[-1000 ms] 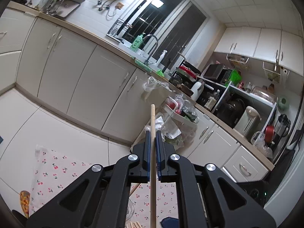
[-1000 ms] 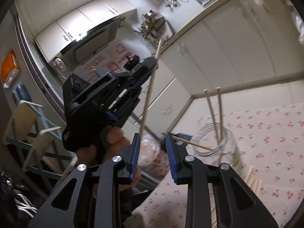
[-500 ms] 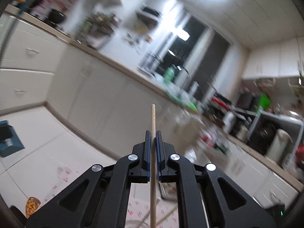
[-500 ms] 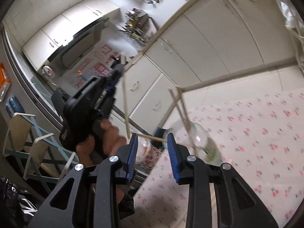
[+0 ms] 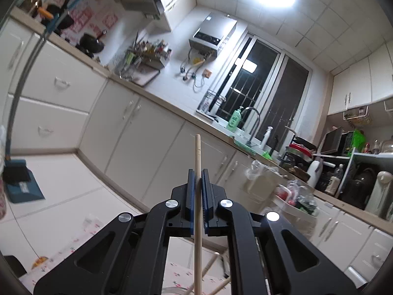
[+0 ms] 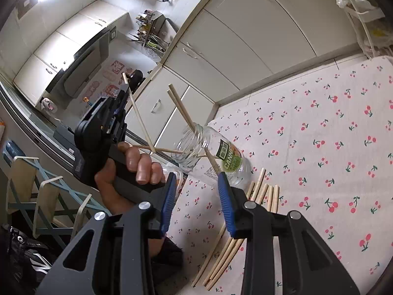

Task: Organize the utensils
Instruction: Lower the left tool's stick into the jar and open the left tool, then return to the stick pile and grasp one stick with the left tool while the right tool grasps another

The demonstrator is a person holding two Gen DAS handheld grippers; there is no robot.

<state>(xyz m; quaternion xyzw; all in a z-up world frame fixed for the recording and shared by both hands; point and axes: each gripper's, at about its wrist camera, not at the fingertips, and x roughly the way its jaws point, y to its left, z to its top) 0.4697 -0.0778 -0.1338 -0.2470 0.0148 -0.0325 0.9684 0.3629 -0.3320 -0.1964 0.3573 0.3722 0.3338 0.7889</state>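
My left gripper [image 5: 198, 172] is shut on a wooden chopstick [image 5: 197, 211], which runs up between the jaws. In the right wrist view the left gripper [image 6: 122, 91] holds that chopstick [image 6: 138, 115] steeply tilted, its lower end left of the mouth of a clear glass jar [image 6: 211, 154]. The jar stands on the cherry-print cloth [image 6: 319, 147] with two chopsticks [image 6: 180, 108] leaning in it. Another chopstick [image 6: 162, 149] lies crosswise at the jar mouth. My right gripper [image 6: 197, 198] is open and empty just in front of the jar. Several chopsticks [image 6: 245, 221] lie on the cloth.
White kitchen cabinets [image 5: 137, 135] line the wall beyond the table. The table's far edge [image 6: 282, 73] runs behind the jar. A blue folding chair [image 6: 36, 196] stands left of the table. A dustpan [image 5: 19, 182] lies on the floor.
The left gripper has tilted its chopstick from upright to steeply slanted and lowered its bottom end toward the jar mouth. The right gripper has drawn nearer the jar and stayed open.
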